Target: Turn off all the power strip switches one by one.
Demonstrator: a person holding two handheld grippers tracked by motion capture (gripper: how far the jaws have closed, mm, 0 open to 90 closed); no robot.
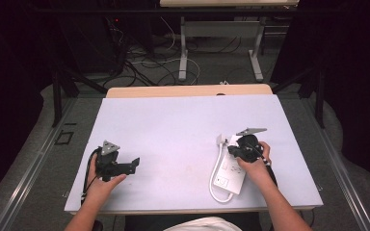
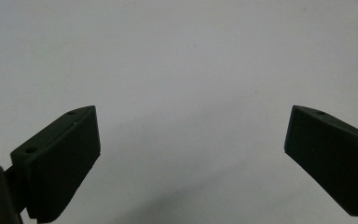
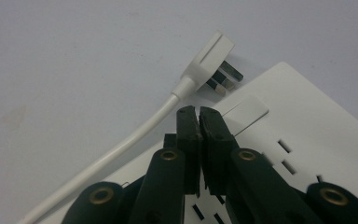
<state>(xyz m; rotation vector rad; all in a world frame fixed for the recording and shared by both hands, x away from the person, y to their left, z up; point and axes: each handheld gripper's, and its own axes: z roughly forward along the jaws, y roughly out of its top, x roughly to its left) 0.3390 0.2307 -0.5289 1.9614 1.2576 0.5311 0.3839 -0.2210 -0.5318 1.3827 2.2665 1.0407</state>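
Note:
A white power strip [image 1: 227, 174] lies flat on the right part of the white table top [image 1: 183, 120]. Its white cable [image 1: 214, 168] loops round its left side and ends in a white plug [image 1: 220, 140] lying beside the strip's far end. My right gripper [image 1: 234, 150] hangs over the strip's far half. Its jaws are shut, with the tips [image 3: 198, 113] just by a raised white rectangular button [image 3: 245, 112] on the strip [image 3: 307, 126], close to the plug [image 3: 209, 58] and cable [image 3: 121, 149]. My left gripper [image 1: 135, 164] rests at the left, open over bare table [image 2: 191, 140].
The table's wooden far edge [image 1: 188, 90] shows beyond the white top. Behind it, on the floor, are tangled cables [image 1: 144, 62] and the metal legs of another table [image 1: 184, 48]. Dark frame posts [image 1: 56, 96] stand at both sides.

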